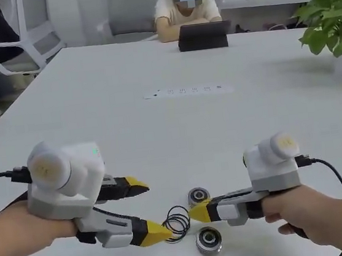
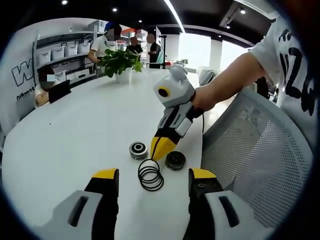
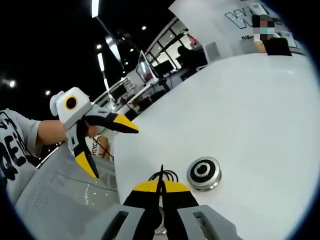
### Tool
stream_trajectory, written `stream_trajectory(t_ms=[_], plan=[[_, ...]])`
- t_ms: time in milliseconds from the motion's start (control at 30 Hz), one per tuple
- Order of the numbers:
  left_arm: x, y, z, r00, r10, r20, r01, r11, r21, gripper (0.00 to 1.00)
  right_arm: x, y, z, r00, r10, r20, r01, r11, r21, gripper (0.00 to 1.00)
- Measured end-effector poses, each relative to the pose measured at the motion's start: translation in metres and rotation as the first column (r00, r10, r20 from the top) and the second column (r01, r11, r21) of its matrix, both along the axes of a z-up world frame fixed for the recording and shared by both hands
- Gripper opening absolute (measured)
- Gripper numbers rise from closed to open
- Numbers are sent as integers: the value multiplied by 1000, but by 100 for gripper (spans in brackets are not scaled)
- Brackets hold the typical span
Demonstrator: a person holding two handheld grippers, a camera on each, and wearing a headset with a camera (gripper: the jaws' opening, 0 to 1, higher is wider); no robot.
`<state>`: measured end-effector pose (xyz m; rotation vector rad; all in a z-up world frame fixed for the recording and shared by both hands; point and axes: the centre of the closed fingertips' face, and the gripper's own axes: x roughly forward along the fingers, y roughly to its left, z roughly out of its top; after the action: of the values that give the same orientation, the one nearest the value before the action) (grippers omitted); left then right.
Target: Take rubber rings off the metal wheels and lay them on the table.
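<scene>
On the white tabletop (image 1: 159, 129), close to the person's edge, a small pile of thin black rubber rings (image 1: 177, 222) lies in loose overlapping loops. Two metal wheels flank it: one wheel (image 1: 198, 196) sits just beyond the pile, the other wheel (image 1: 208, 240) just nearer the person, and both stand flat and apart from each other.

The left gripper (image 1: 148, 209) is spread wide, one yellow tip low beside the rings and the other lifted well clear of it. In its own view, the pile (image 2: 151, 175) lies between the two parted jaws.

The right gripper (image 1: 196, 211) comes in from the opposite side with its jaws pressed together, its point touching the edge of the pile. In the right gripper view a thin black strand rises from between the closed tips (image 3: 160, 186), so it seems to be pinching one of the rings, with a wheel (image 3: 204, 173) just off to the side.

Across the tabletop a person sits behind a dark tablet (image 1: 202, 36), and a leafy plant (image 1: 328, 14) stands at the far corner.
</scene>
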<state>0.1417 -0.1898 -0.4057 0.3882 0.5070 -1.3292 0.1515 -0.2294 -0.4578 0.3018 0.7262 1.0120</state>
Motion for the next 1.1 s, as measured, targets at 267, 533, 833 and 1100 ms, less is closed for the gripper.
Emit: stream_trajectory(t_ms=[267, 533, 833, 1100], plan=[[-1, 6, 0, 1000, 10, -7, -10, 1000, 0, 55, 0, -3, -6, 1000, 6, 5, -6, 999, -38, 0], [-2, 14, 4, 1000, 23, -10, -23, 1000, -6, 55, -3, -2, -9, 1000, 19, 16, -18, 998, -68, 3], [-5, 19, 6, 1000, 30, -5, -31, 1000, -7, 55, -5, -4, -9, 999, 34, 38, -30, 994, -107, 14], [-7, 22, 10, 999, 44, -11, -44, 999, -15, 56, -11, -8, -4, 997, 42, 57, -35, 993, -112, 21]])
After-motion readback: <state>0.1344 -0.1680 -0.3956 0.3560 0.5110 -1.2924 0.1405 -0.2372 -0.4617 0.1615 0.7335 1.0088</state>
